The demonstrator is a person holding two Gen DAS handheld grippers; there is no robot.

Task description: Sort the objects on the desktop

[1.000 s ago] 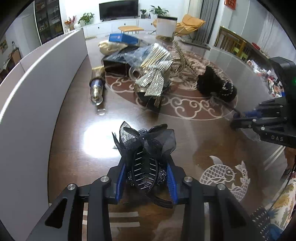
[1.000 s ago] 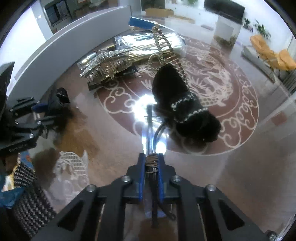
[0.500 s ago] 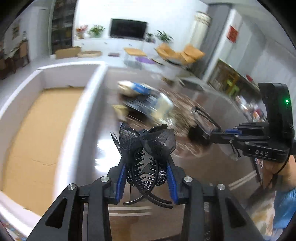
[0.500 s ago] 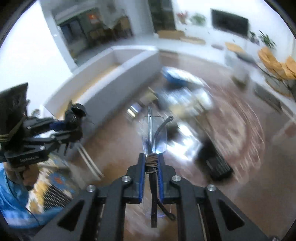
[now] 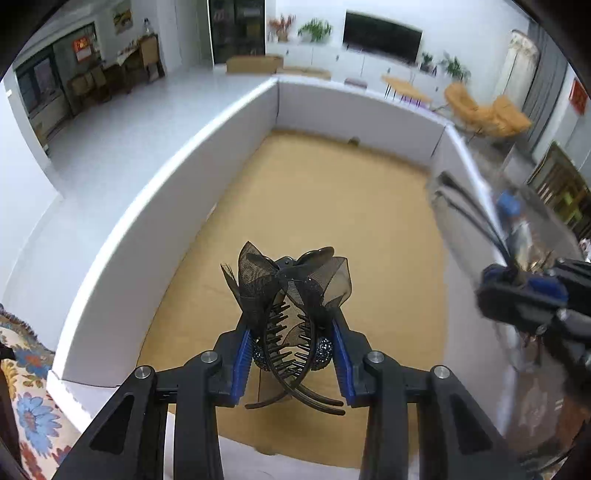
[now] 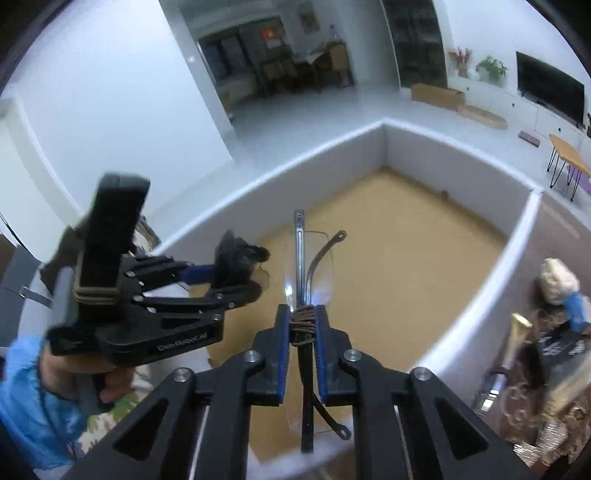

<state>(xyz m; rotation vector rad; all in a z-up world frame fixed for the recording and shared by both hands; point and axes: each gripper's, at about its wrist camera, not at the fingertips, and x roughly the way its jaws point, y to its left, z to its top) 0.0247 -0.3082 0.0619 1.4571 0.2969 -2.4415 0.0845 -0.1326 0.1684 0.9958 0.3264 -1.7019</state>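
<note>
- Behind the work area you have a black television (image 5: pixel 382 37) on the far wall above a white cabinet.
- Potted plants (image 5: pixel 314 28) stand beside it on that cabinet.
- Two orange armchairs (image 5: pixel 484 110) sit at your right.
- A small wooden table (image 6: pixel 567 155) stands on thin black legs.
- A flowered cloth (image 5: pixel 26 398) lies at your lower left.

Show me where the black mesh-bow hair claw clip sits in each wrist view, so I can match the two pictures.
Left wrist view: the black mesh-bow hair claw clip is centre-bottom, pinched in the left gripper jaws.
Right wrist view: the clip is left of centre, at the left gripper's tip.
Shared landmark: the white-walled box with a tan cardboard floor, lying beneath the clip in both.
</note>
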